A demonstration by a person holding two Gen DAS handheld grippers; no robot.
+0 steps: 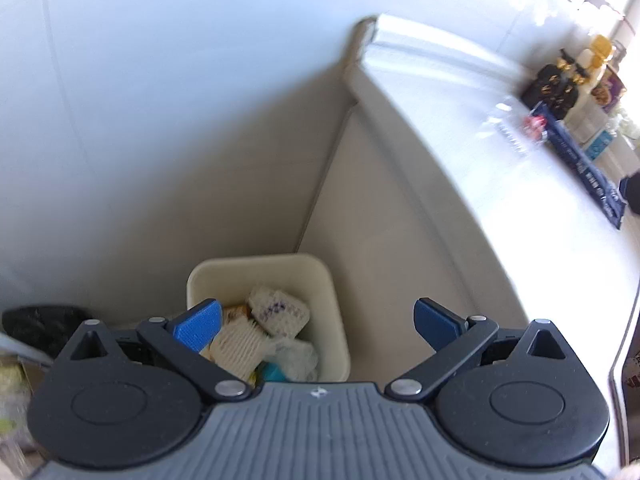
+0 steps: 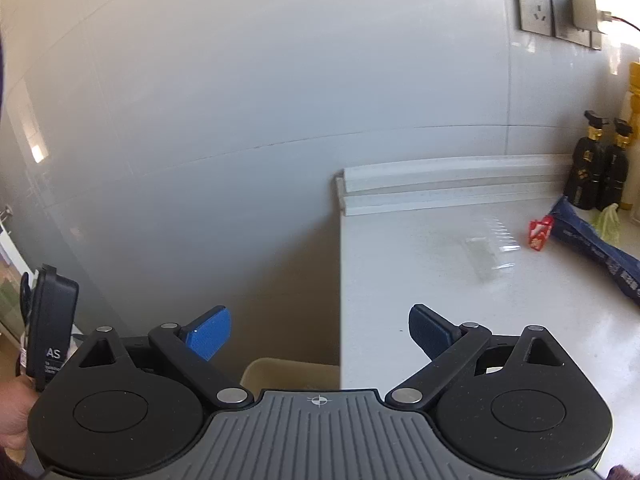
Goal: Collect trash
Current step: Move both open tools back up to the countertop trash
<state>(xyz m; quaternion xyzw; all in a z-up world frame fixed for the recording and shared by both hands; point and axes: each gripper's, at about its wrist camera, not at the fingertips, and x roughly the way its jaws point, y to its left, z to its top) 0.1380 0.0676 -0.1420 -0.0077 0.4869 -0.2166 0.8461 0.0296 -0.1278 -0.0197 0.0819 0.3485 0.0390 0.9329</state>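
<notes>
A cream waste bin (image 1: 256,261) stands on the floor in the corner beside the white counter (image 1: 480,184). It holds white foam netting (image 1: 280,311), crumpled clear plastic (image 1: 294,354) and a teal scrap (image 1: 274,372). My left gripper (image 1: 316,320) hangs open above the bin with nothing between its fingers. My right gripper (image 2: 320,330) is open and empty too, over the counter's left edge, with the bin's rim (image 2: 288,370) just below it. On the counter lie a red wrapper (image 2: 540,233), a clear plastic sheet (image 2: 486,258), a blue bag (image 2: 600,250) and a green leaf (image 2: 608,219).
Dark bottles (image 2: 596,176) and a yellow container (image 2: 634,92) stand at the counter's back right under wall sockets (image 2: 536,4). A black bag (image 1: 40,324) sits left of the bin. A hand (image 2: 14,416) holds the other gripper's body (image 2: 50,328) at the left edge.
</notes>
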